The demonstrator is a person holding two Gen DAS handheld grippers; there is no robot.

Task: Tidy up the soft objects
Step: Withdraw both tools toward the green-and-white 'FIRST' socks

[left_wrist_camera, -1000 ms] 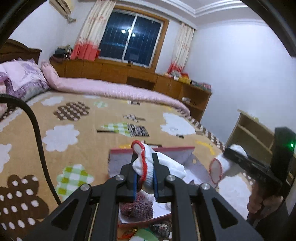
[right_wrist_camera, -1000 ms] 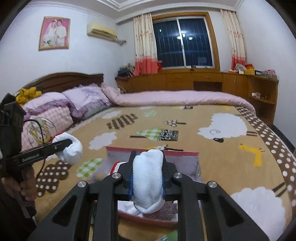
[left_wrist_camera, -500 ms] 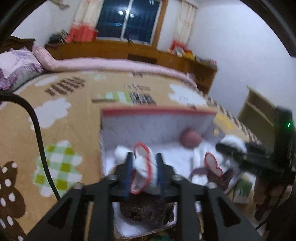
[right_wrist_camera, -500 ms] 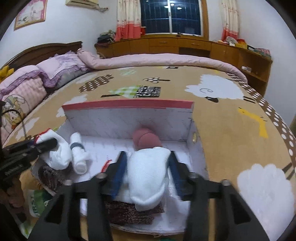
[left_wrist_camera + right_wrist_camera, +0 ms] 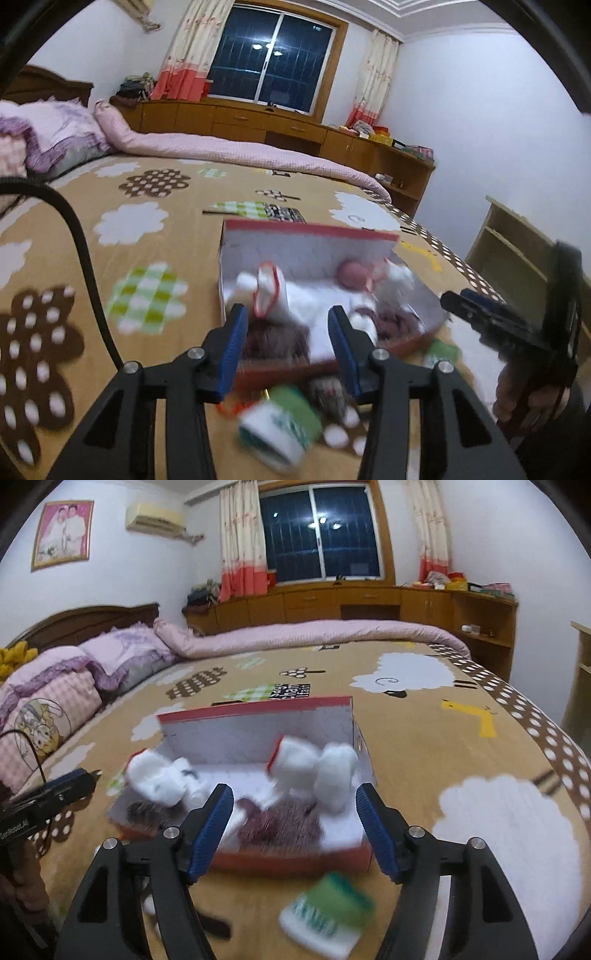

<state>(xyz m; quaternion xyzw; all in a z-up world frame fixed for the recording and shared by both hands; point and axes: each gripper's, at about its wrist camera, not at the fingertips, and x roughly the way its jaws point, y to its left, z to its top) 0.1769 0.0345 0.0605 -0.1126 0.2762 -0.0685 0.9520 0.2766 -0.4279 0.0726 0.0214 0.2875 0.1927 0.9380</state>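
Two white socks point(image 5: 314, 771) sit loose in the box point(image 5: 255, 705) on the bed. Left gripper point(image 5: 288, 341) and right gripper point(image 5: 295, 823) are both opening, nothing between the jaws. Left outside: green packet point(image 5: 327, 915) by the box front.

The bedspread point(image 5: 424, 738) is tan, printed with white clouds and sheep, brown white-dotted flower shapes, green checked patches and a yellow giraffe at the right. The shallow box point(image 5: 255, 710) has red outer walls and rim and a white lining, holding white red-cuffed gloves point(image 5: 295, 764) and dark maroon knitwear point(image 5: 284, 821). At the far side lies a pink quilt point(image 5: 332, 635), under cream curtains point(image 5: 242, 535) with coral-red hems.
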